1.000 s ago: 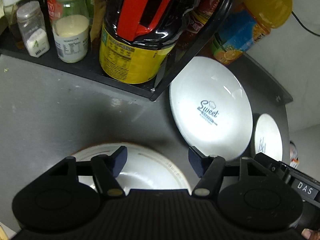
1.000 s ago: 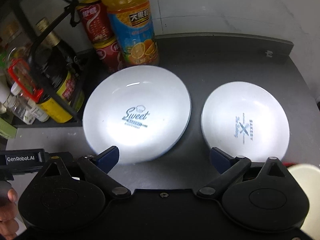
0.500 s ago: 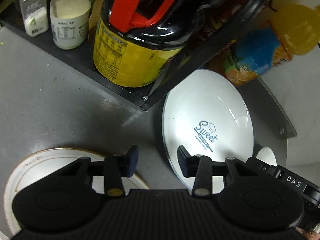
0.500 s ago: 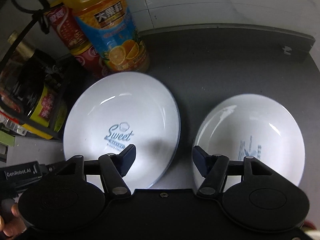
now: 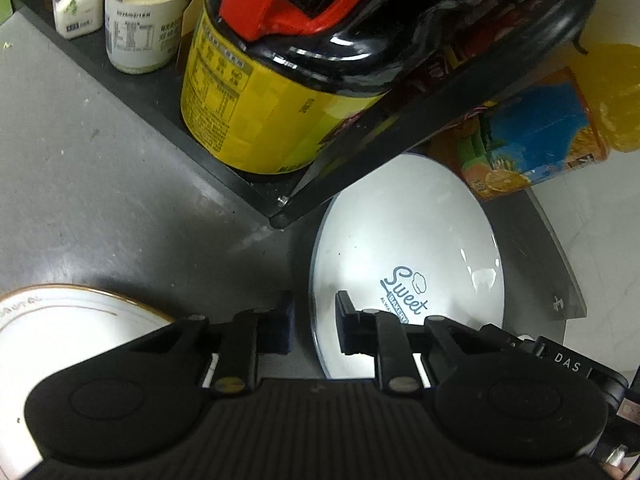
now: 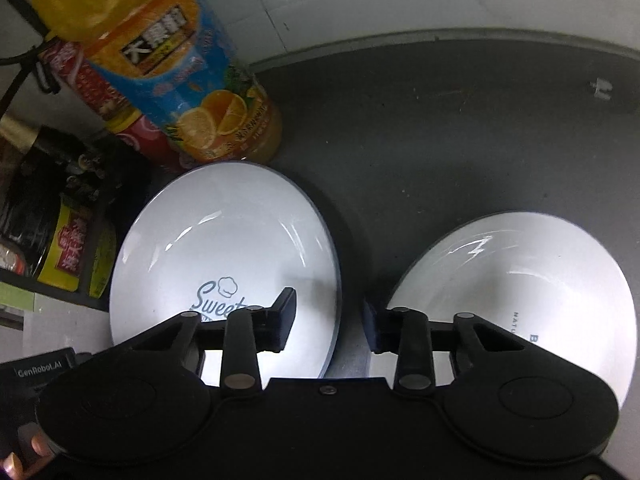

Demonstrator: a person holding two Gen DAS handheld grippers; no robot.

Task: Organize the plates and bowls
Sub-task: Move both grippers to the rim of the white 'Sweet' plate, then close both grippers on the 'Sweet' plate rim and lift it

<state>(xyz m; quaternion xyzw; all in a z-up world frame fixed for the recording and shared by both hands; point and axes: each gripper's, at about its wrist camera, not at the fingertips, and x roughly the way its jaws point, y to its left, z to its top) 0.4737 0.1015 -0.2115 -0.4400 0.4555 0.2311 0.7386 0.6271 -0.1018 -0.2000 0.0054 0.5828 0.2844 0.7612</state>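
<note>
In the left wrist view the left gripper straddles the near-left rim of the Sweet plate at lower centre, jaws narrowed with a gap remaining, one finger outside the rim and one over the plate; whether they pinch it I cannot tell. In the right wrist view the right gripper is parted, straddling that plate's right rim, with the second plate at lower right and the juice bottle upper left
</note>
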